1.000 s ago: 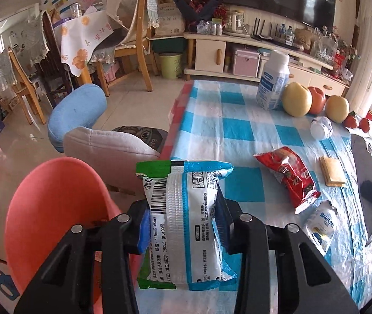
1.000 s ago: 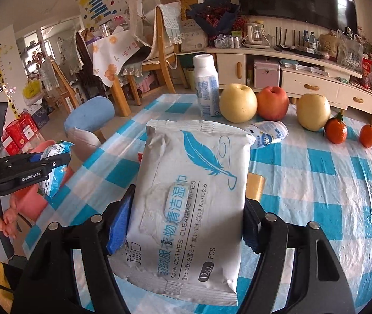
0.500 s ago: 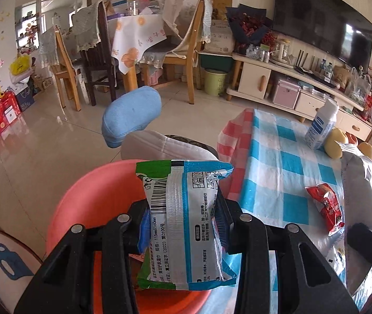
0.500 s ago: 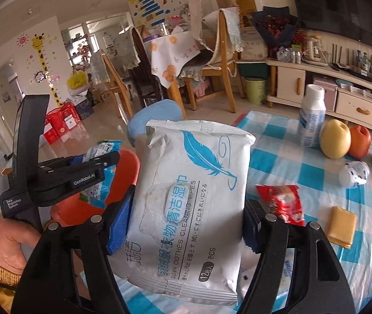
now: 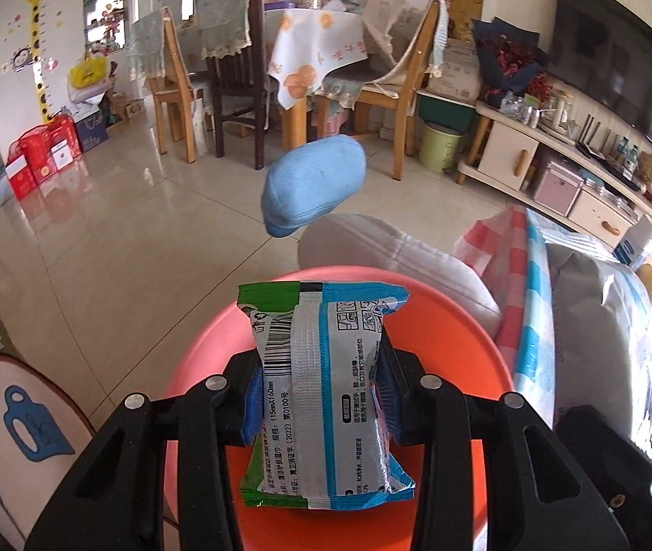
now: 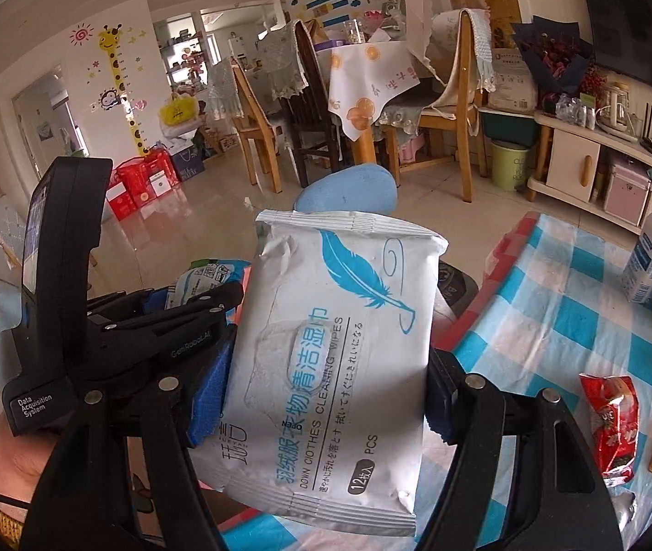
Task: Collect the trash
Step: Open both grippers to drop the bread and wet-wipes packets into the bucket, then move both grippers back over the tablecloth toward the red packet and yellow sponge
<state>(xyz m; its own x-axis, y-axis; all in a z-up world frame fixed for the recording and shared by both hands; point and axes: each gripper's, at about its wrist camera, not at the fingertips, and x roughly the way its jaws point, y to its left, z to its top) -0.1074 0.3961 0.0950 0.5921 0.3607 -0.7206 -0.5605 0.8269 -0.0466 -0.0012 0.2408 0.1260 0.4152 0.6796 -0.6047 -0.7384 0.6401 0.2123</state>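
Orange bin [image 5: 440, 321] sits right under the left gripper [image 5: 321, 385], clamped on a blue-green packet [image 5: 321, 390], not yet dropped. Beside the bin, the right gripper [image 6: 326, 381] pinches a wipes pack [image 6: 330, 367]. On the table [image 6: 555, 321] by the bin, a red wrapper [image 6: 610, 427] remains.

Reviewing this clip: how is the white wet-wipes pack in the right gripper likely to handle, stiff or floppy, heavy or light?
The wet-wipes pack looks soft: its film wrinkles near the top seam, so it probably flexes rather than stays rigid. It stands upright between the right gripper pads without drooping, suggesting it is fairly light or partly full. The glossy film may be slippery.
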